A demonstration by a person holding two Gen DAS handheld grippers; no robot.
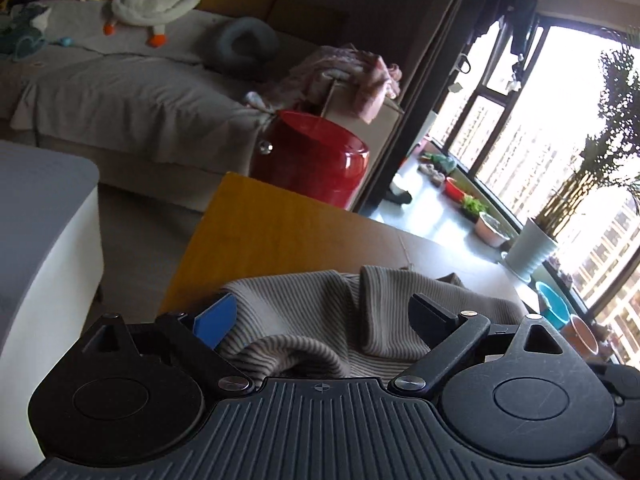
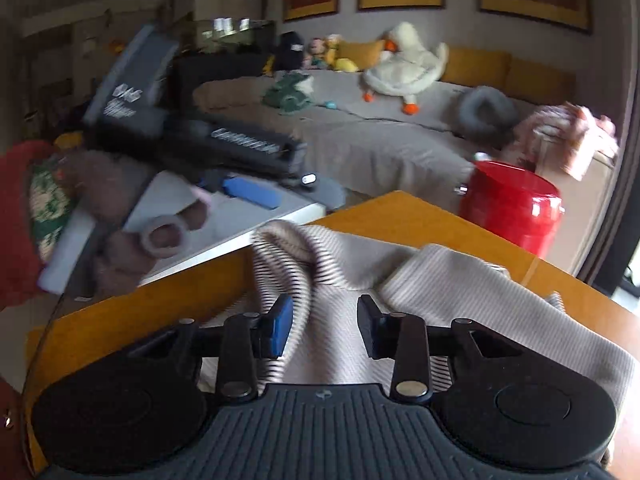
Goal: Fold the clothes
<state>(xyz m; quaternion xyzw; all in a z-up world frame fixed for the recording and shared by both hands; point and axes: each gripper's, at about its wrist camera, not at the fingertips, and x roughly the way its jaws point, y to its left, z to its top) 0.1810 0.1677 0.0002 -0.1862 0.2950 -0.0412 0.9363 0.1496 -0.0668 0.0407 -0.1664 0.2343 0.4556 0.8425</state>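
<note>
The left gripper point(image 1: 322, 318) stood with its jaws spread wide, the blue-padded finger point(image 1: 216, 322) pressed against one end of the ribbed beige garment point(image 1: 320, 320) and the black finger well clear on the other side, so nothing was clamped. Cloth bulged up between the two fingers in soft folds. The right gripper point(image 2: 324, 326) was likewise released, its jaws parted with a rolled edge of the same garment point(image 2: 440, 292) lying against the inner face of its blue pad point(image 2: 280, 326); the pads did not meet on the fabric.

The garment lay crumpled on the yellow-orange table point(image 1: 256, 240), bunched near the edge closest to both tools. In the right wrist view its long axis ran from a curled, tube-like end near the table's left edge across toward the right edge, where the cloth flattened out. The ribbing ran roughly along that axis. How the garment's ends were oriented could not be told, as it was too rumpled.

Past the table's far corner point(image 2: 396, 196) stood a red stool point(image 2: 512, 208), and behind it a grey sofa point(image 2: 380, 136) carrying a white goose plush point(image 2: 404, 68).
</note>
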